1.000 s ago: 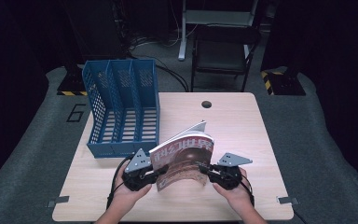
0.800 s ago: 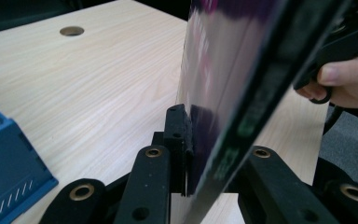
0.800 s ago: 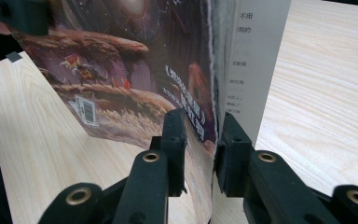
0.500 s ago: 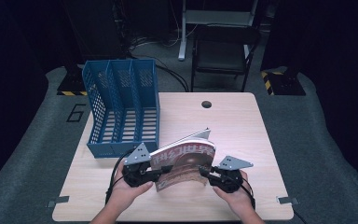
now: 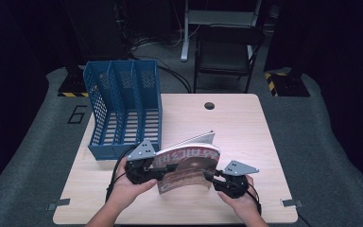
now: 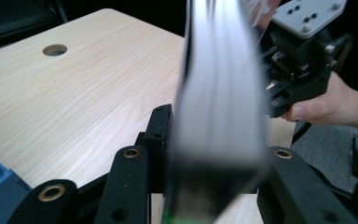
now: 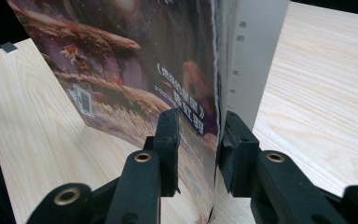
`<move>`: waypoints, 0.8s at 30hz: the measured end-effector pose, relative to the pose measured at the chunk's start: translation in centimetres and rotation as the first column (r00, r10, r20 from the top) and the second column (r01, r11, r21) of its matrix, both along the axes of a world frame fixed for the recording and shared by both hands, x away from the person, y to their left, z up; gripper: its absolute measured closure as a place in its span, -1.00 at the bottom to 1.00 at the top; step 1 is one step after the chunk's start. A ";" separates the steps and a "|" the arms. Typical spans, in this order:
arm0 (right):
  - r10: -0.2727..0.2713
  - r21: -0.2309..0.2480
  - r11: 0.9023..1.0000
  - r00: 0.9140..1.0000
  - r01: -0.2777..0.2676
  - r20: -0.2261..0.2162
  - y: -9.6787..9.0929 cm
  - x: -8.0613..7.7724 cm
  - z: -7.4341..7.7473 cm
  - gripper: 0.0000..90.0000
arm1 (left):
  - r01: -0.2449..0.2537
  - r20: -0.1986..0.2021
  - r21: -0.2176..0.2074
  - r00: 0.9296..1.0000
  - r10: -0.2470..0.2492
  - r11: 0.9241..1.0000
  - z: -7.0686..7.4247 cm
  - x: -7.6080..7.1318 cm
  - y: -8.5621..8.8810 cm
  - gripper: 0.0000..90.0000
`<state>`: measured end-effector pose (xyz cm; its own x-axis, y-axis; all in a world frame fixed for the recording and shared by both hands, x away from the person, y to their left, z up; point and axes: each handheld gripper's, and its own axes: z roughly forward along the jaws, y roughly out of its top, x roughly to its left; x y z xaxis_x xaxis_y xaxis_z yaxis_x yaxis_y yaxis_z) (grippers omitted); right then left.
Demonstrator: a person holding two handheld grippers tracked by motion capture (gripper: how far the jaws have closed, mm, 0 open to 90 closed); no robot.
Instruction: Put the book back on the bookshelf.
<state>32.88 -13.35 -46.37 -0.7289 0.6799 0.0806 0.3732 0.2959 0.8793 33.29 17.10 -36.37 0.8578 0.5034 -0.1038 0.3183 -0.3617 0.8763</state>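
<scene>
Lower middle of the high view: magazine (image 5: 189,165) held on edge above the wooden table (image 5: 236,123), cover toward the camera, top edge leaning toward the upper right. Left gripper (image 5: 152,174) at the magazine's left edge, right gripper (image 5: 211,177) at its right edge, a hand under each. In the left gripper view, jaws just been opening, narrow, the blurred page block (image 6: 221,93) standing between them; contact of the pads could not be told. In the right gripper view, jaws likewise just been opening, narrow, straddling the cover edge (image 7: 205,121), a thin gap visible beside the left pad. Blue file rack (image 5: 123,109) upper left of centre, near the magazine but apart.
</scene>
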 end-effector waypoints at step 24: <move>-0.005 0.040 0.999 1.000 0.006 -0.020 -0.3 0.5 -0.2 0.42 | 0.047 -0.006 0.189 0.999 -0.046 0.981 4.2 0.7 -2.1 0.56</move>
<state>33.41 -13.68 -46.55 -0.7232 0.6796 0.1228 0.3925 0.2582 0.8828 33.96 15.01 -32.13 0.8806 0.4736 -0.0113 0.2982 -0.5356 0.7901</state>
